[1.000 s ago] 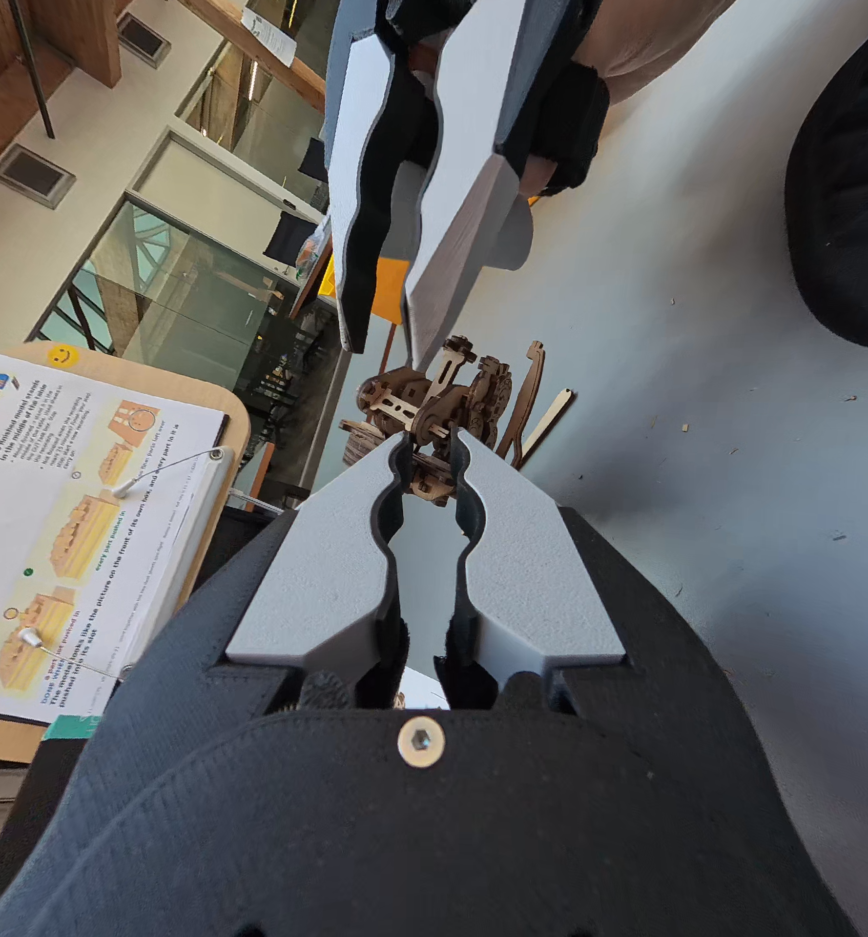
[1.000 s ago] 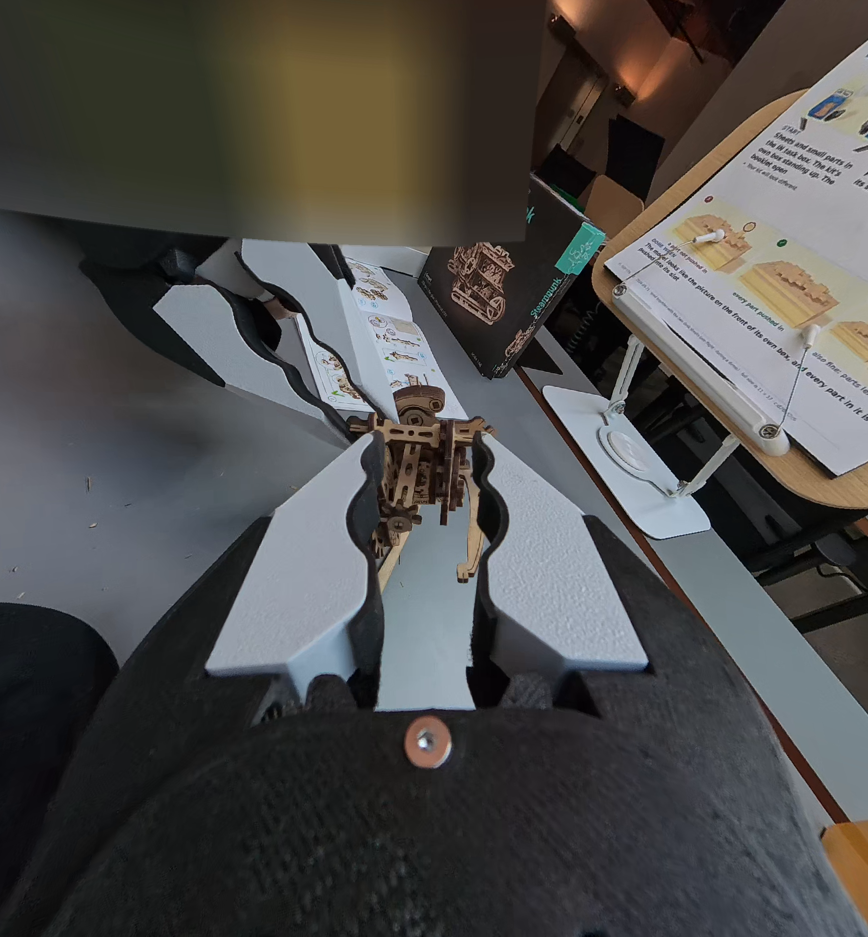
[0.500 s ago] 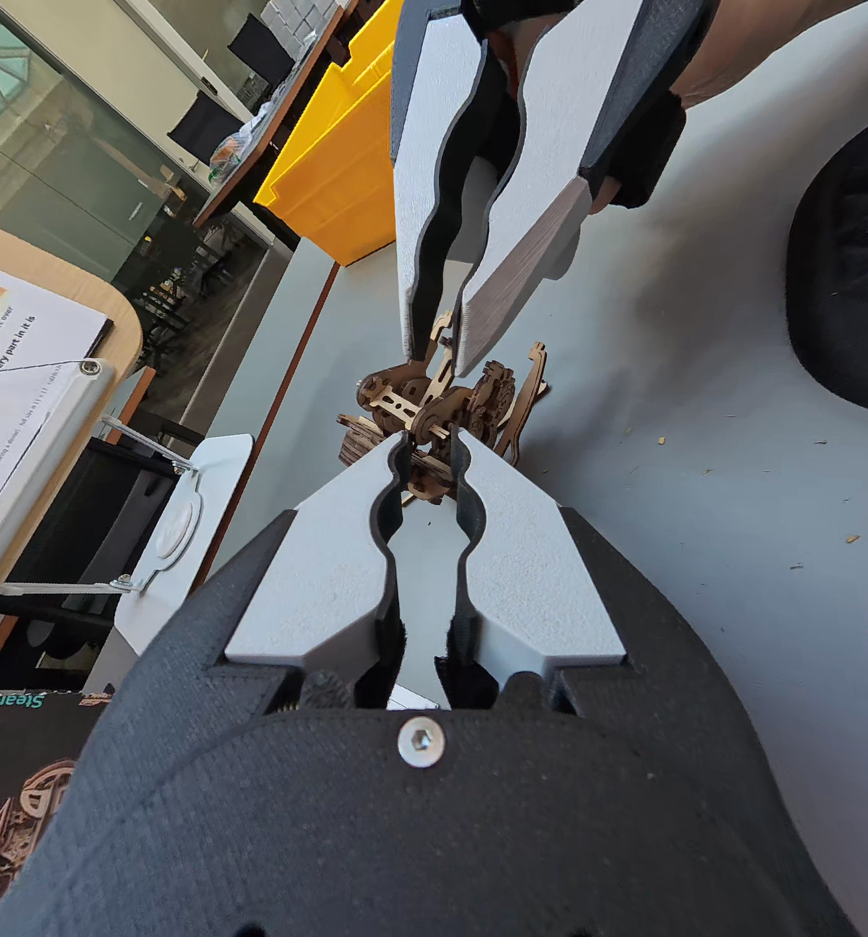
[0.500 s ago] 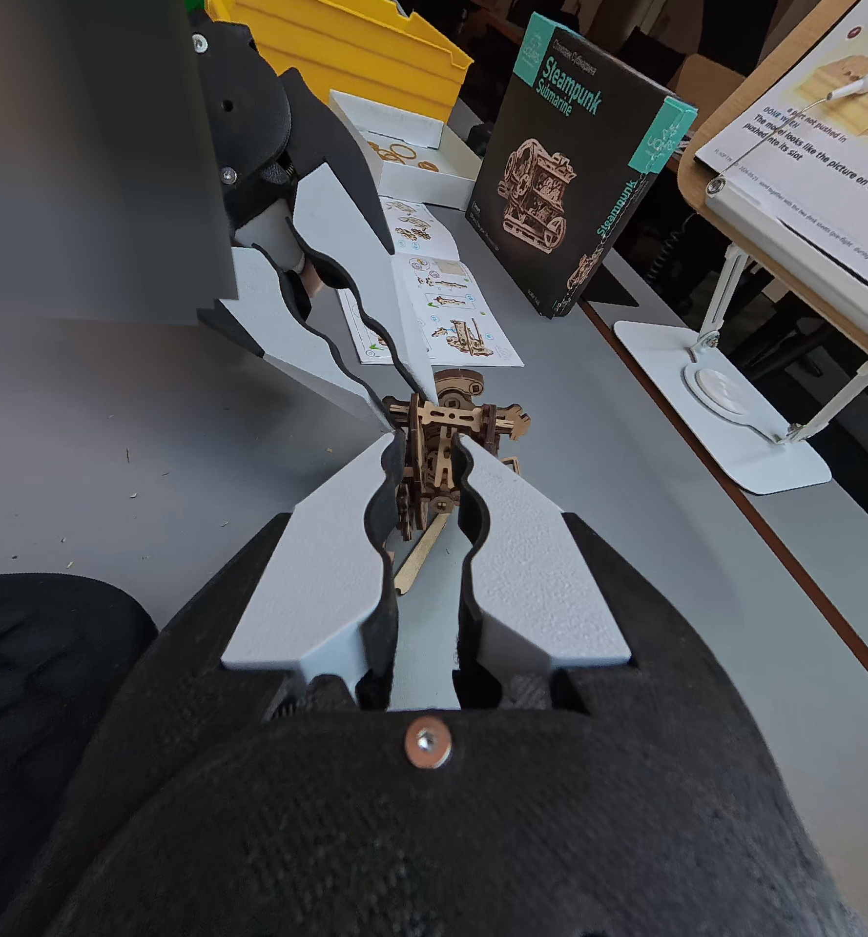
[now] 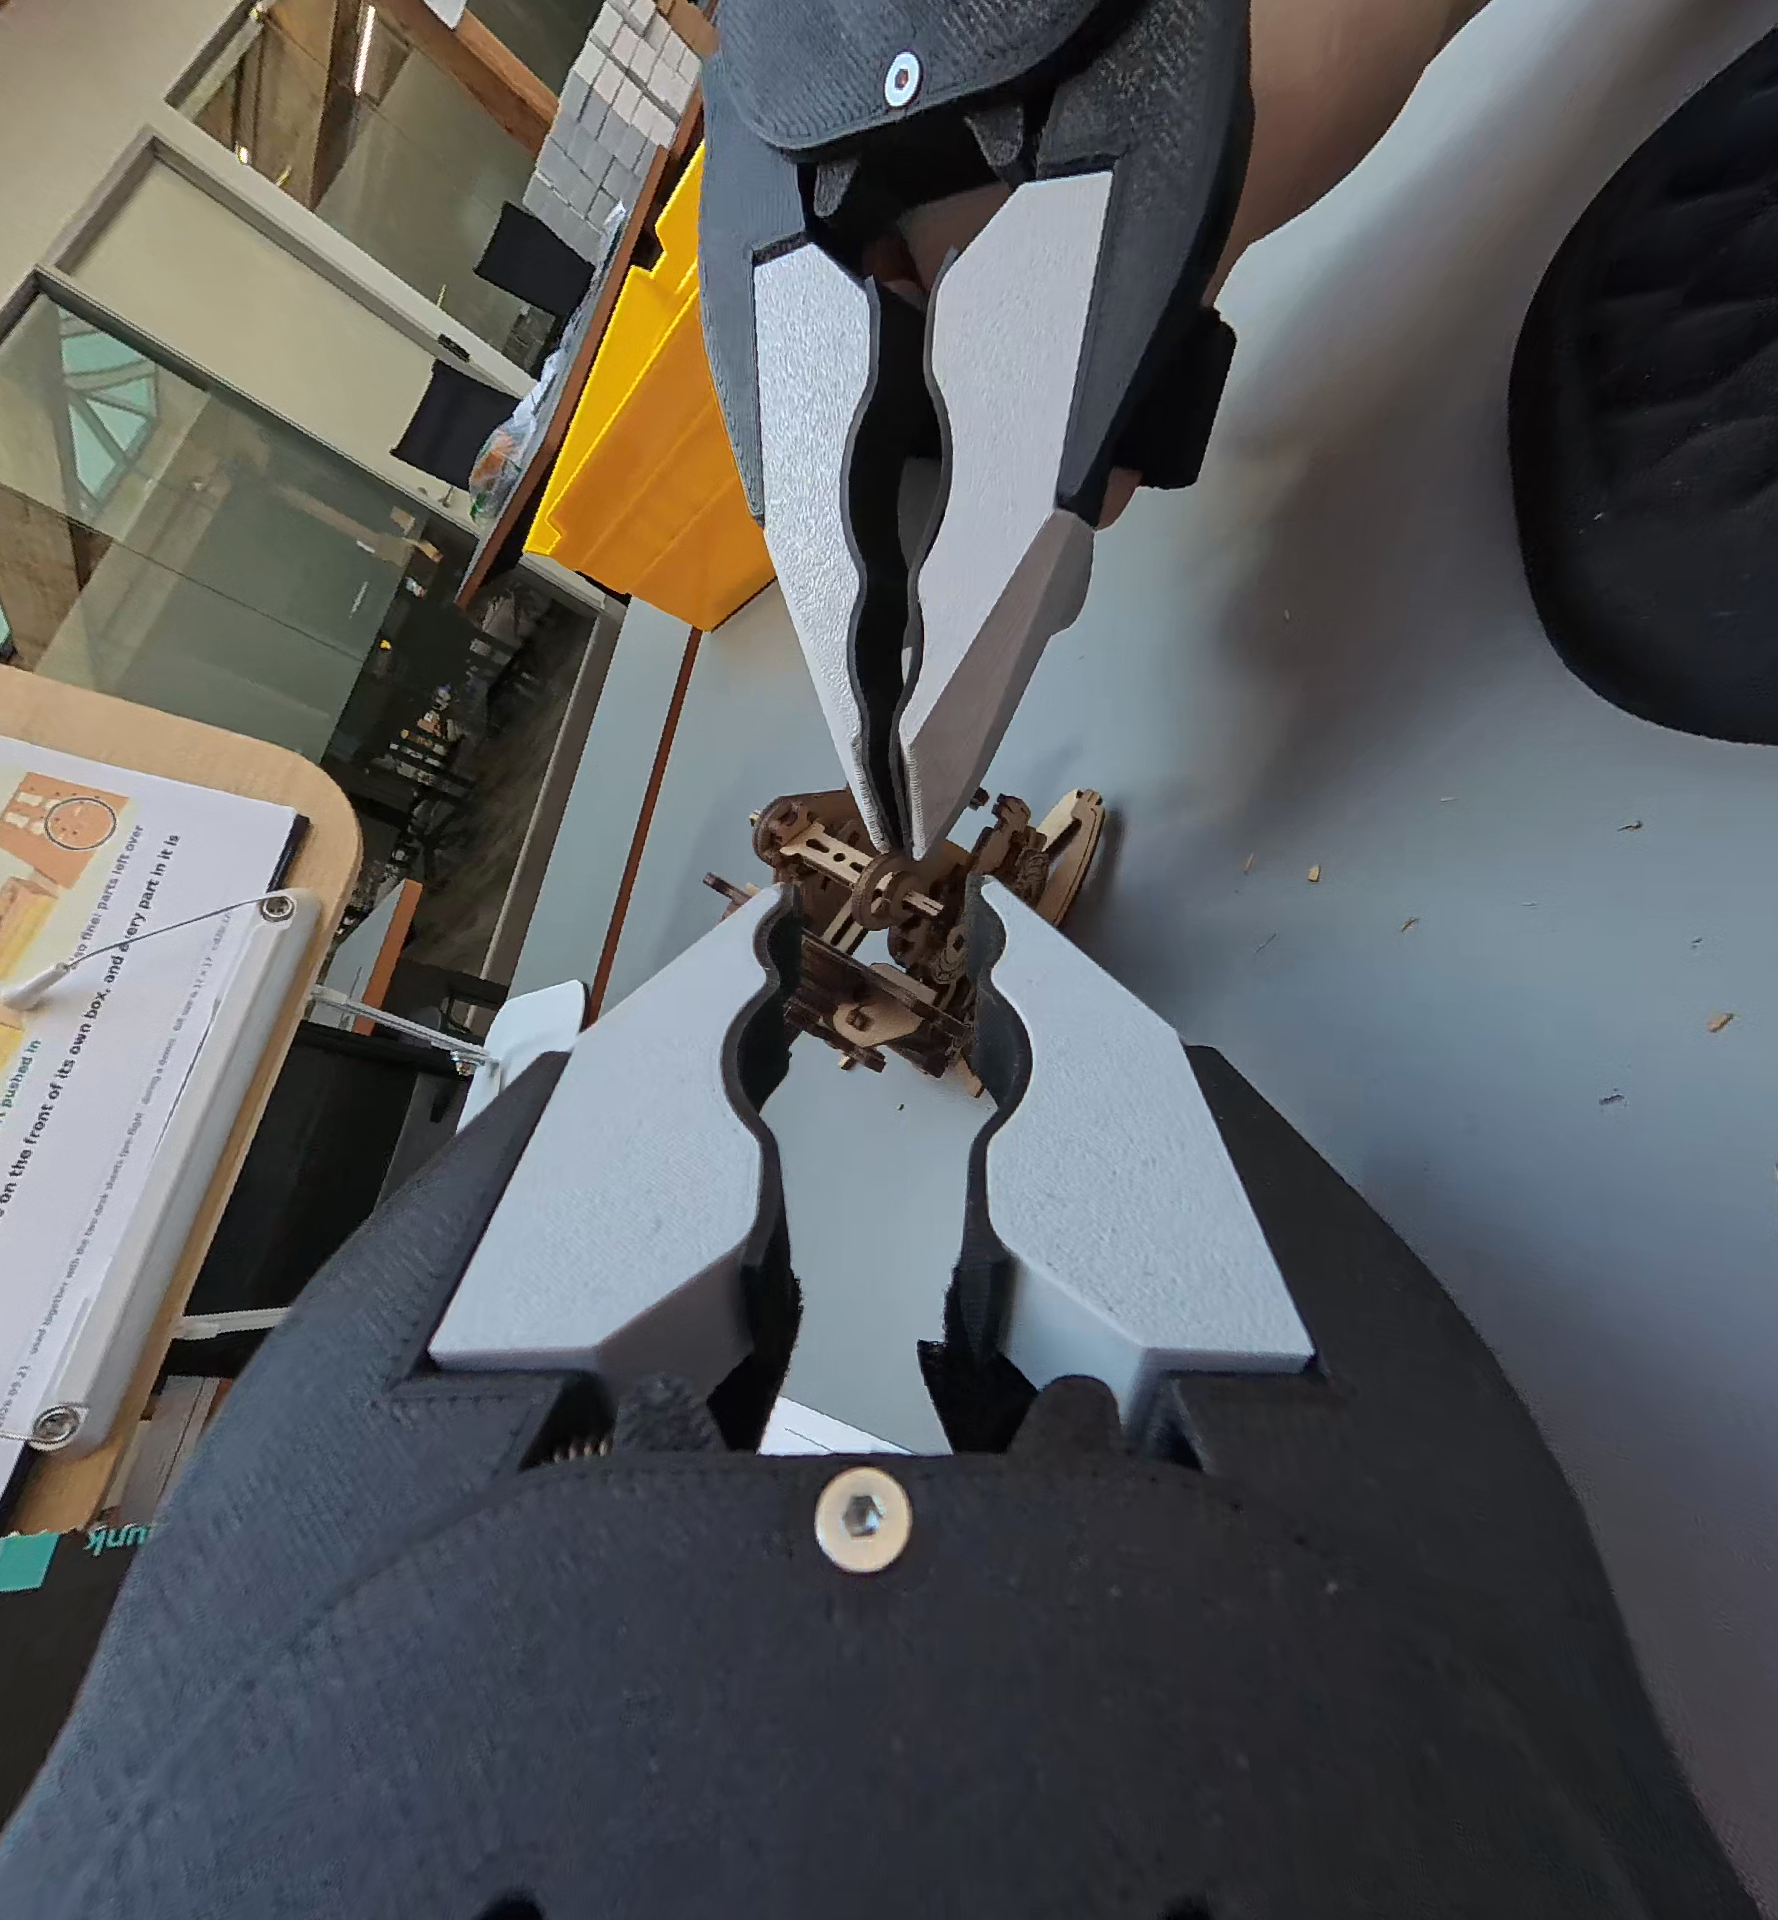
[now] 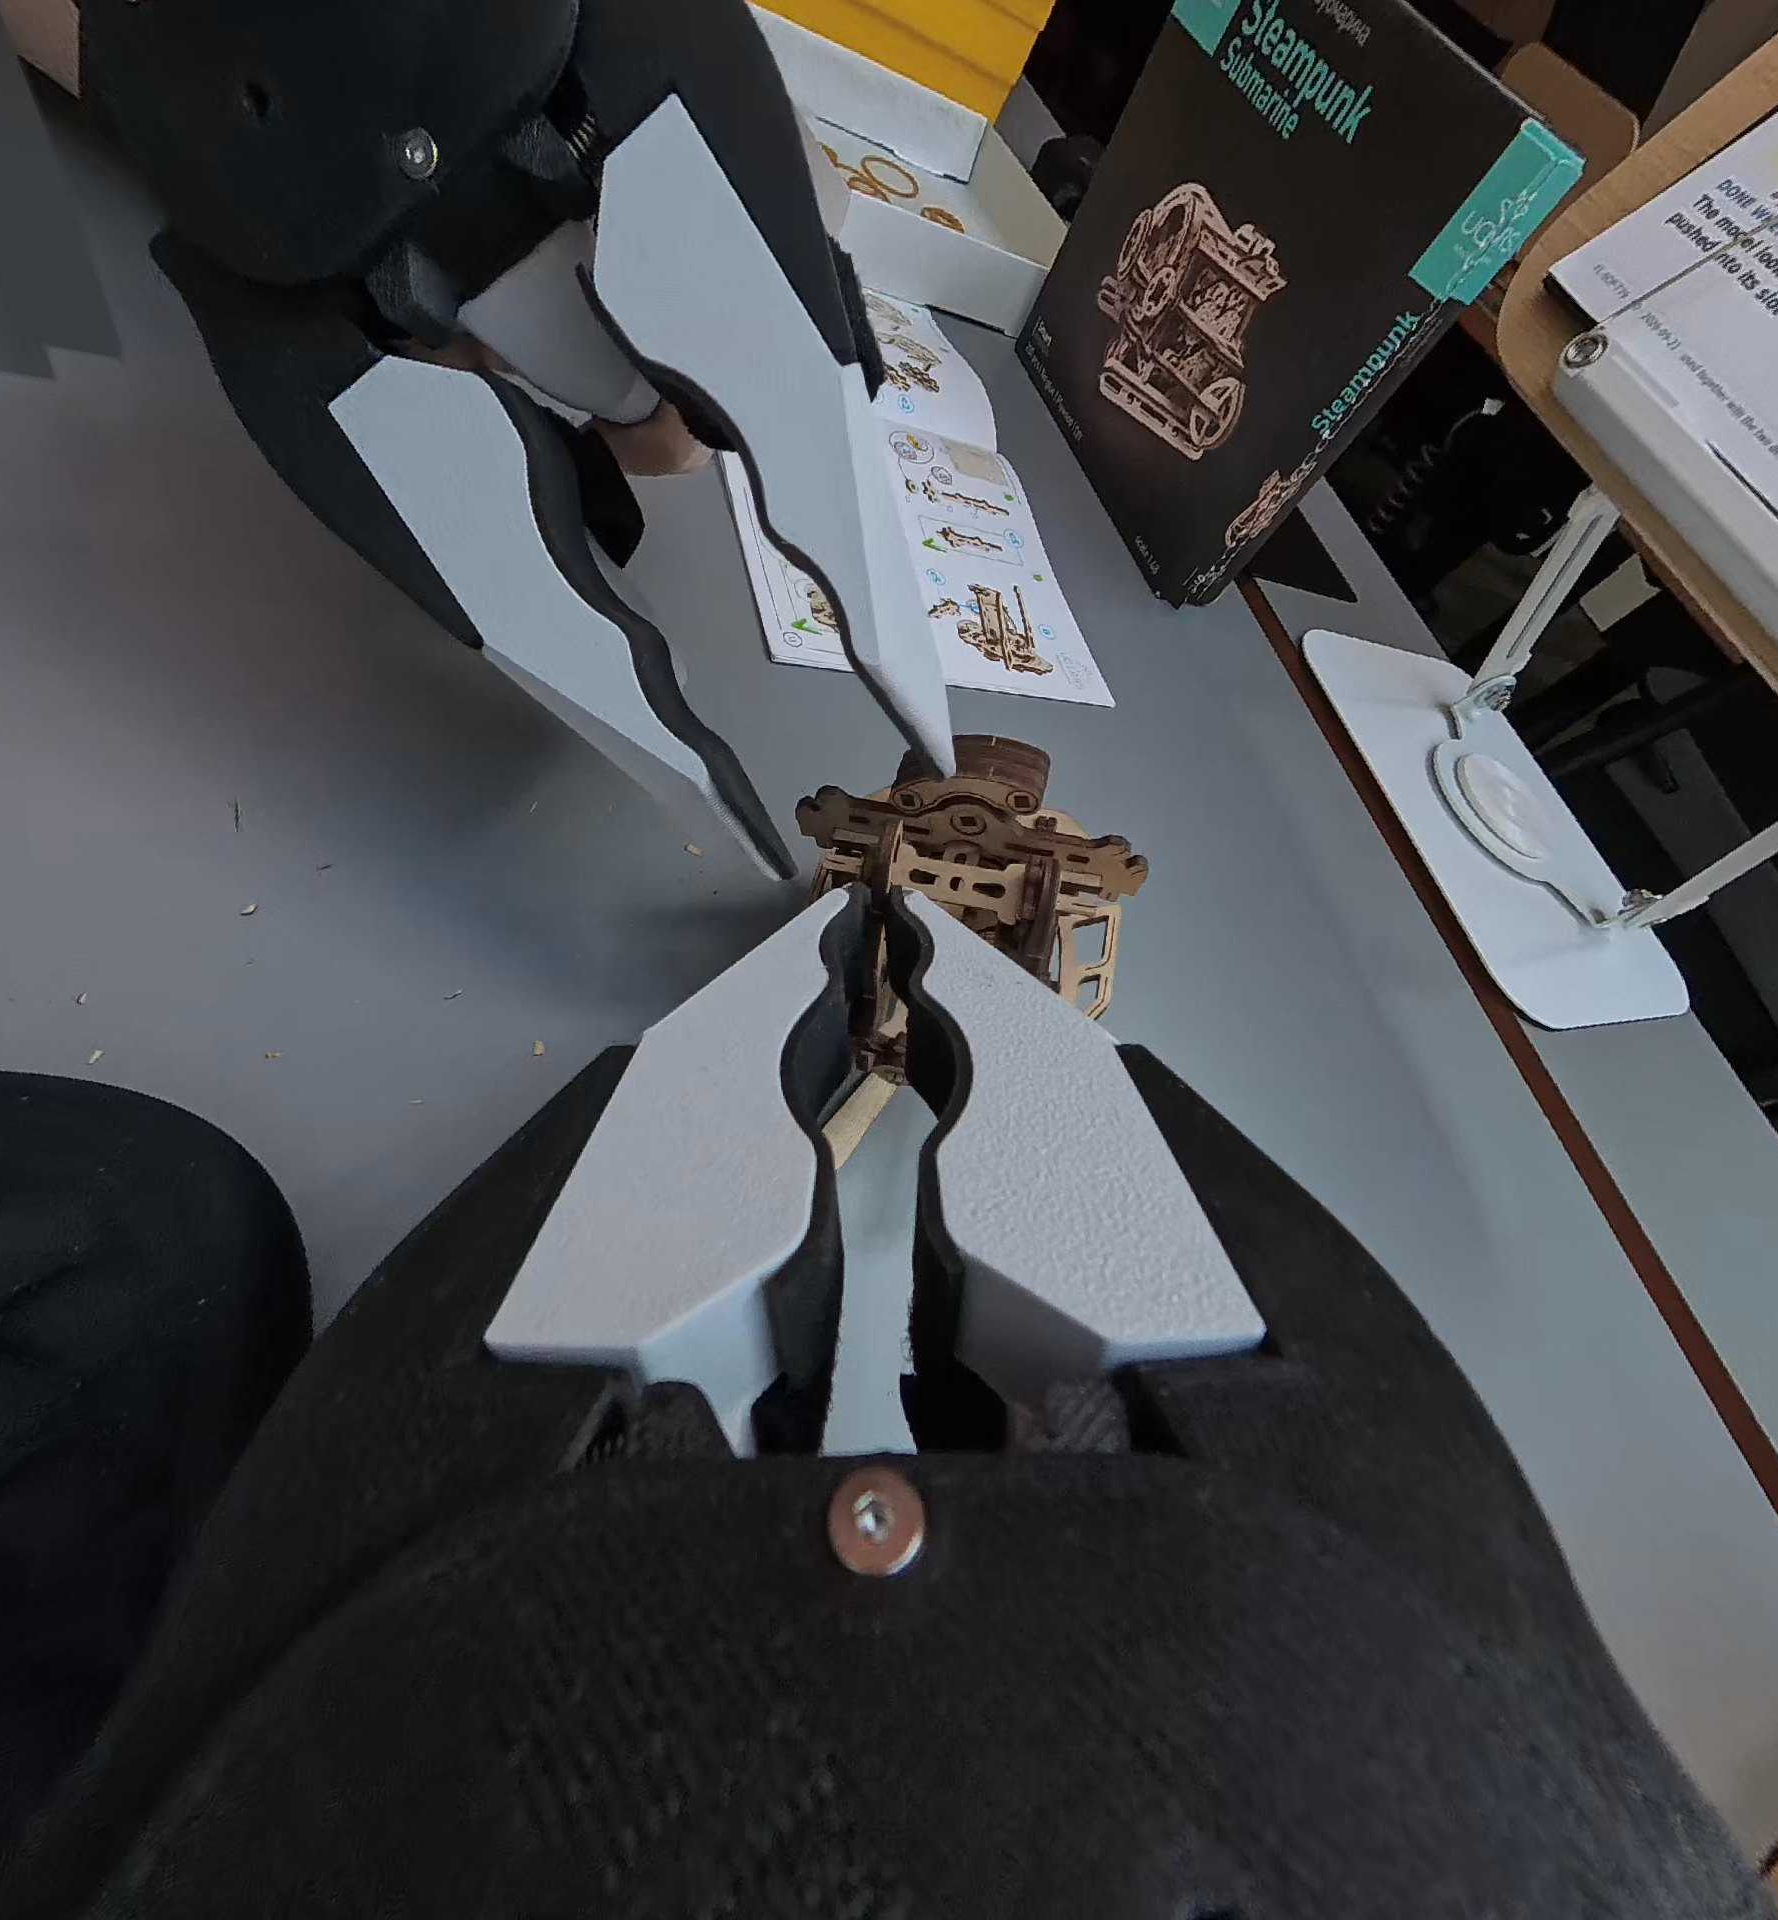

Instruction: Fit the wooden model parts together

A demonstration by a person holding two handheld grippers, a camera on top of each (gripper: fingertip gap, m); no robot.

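The brown wooden model stands on the grey table between both grippers. My left gripper is open, with its jaws close on either side of the model. My right gripper comes down from above and is shut on a thin upright part on top of the model. In the right wrist view the right gripper pinches that part of the model, and the left gripper straddles the model from the upper left. A flat pale wooden strip lies under the right jaws.
A black kit box and an open instruction booklet lie behind the model. A white stand base sits at the table's right edge. A black cushion is at the near left, a yellow bin at the far end. My left and right fingertips are right by each other.
The model has come down from mid-air to the table. My left jaws have widened around it. My right jaws have closed onto a thin part on top.
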